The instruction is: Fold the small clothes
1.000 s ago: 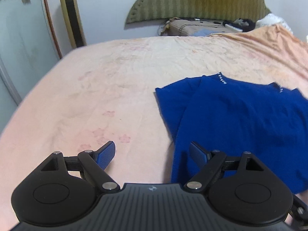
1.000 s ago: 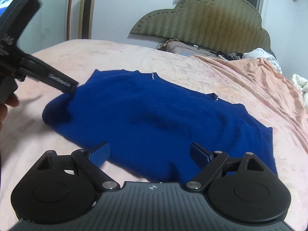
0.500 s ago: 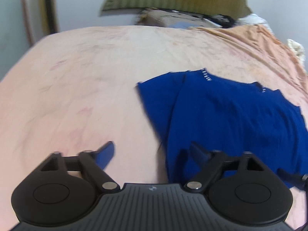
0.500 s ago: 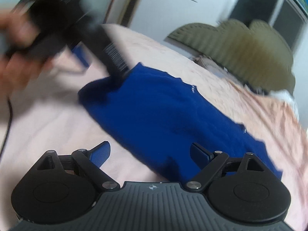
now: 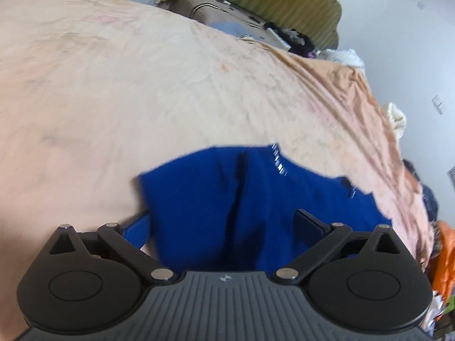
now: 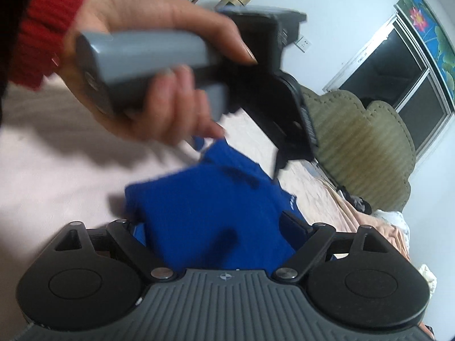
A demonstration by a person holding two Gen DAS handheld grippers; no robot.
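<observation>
Between left fingers: blue garment lies straight ahead of the left gripper and under it; its folded side edge falls just inside the left-hand fingertip, the other fingertip sits over the cloth.
Left gripper state: jaws stand wide and have just been opening further; cloth lies between them, pads not pressing on it, nothing held.
Between right fingers: same blue garment fills the gap of the right gripper, near corner reaching almost to the gripper body.
Right gripper state: jaws apart and have just been closing a little; cloth between them, no pinch visible, so I read it as not gripping.
Garment axis, left view: a dark crease runs from the gripper straight away toward the collar; the long body stretches off to the right of the gripper.
Ahead of right gripper: the left gripper hangs above the far corner of the cloth, a hand with a red sleeve round its grey handle.
Nearer hand: both sit at the same end of the garment; the right looks closer to the near corner, the left to the far one. Judgement only, frames are blurred.
Beyond: pink bedsheet, then the green headboard.
</observation>
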